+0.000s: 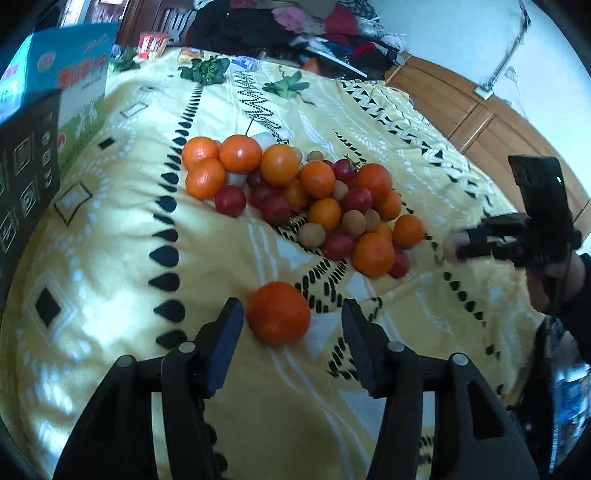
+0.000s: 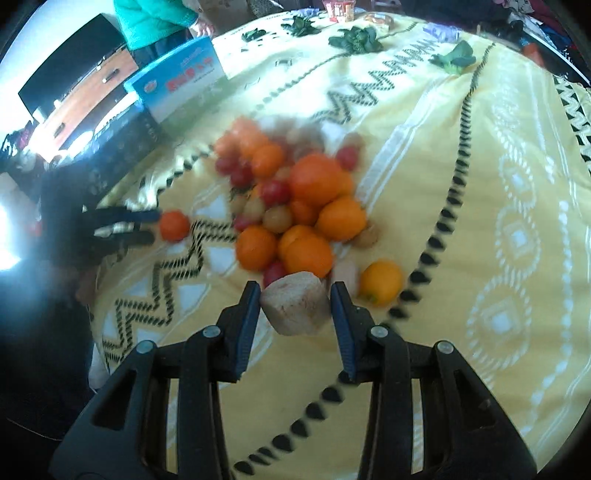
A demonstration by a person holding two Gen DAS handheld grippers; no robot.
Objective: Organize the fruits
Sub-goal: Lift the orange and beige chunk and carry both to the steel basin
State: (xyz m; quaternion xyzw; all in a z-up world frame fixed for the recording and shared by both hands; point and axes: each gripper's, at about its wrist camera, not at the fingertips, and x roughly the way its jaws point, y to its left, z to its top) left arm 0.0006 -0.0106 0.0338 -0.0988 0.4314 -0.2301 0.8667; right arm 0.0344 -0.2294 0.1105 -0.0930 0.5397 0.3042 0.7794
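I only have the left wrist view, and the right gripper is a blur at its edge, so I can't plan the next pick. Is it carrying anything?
Observer: Yes. The right wrist view shows the right gripper shut on a pale beige chunk.
Operator: Where is it relative to the fruit?
Observer: At the near edge of the fruit pile, with a lone yellow-orange fruit just to the right of its fingers.
Operator: Anyone else around?
Observer: A person in a teal top is behind the blue box.
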